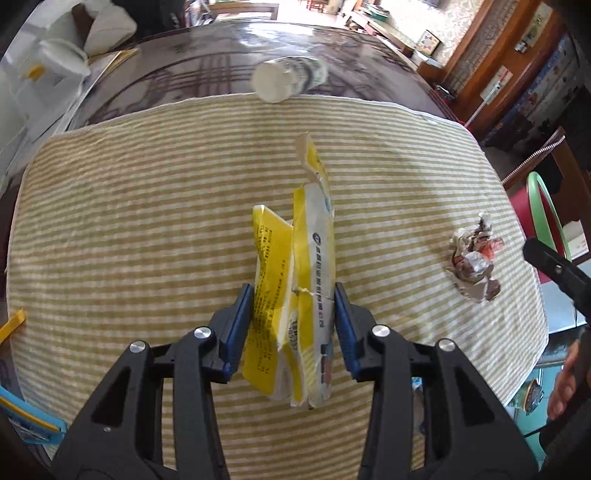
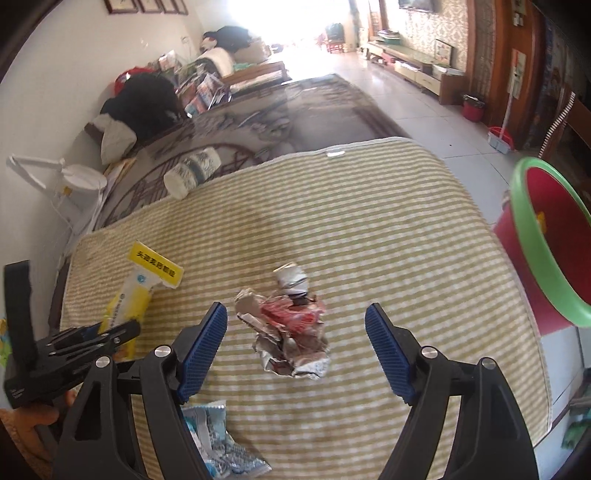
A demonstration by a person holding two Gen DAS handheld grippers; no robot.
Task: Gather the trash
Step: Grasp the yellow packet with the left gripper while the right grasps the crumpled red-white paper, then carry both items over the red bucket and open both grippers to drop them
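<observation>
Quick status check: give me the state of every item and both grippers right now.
left gripper: shut on yellow wrapper
yellow wrapper: torn, pinched between the pads
right gripper: open, around crumpled foil wrapper
crumpled foil wrapper: balled up, on cloth
paper cup: lying on its side
red bin: open

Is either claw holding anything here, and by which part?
The left claw pinches the yellow wrapper across its width, near the lower end. The right claw is open around the crumpled foil wad, holding nothing.

You worked in a sunlit room with a pale tiled floor (image 2: 436, 122), patterned wallpaper (image 2: 439, 22) and a long dark glossy table (image 1: 207, 62).
</observation>
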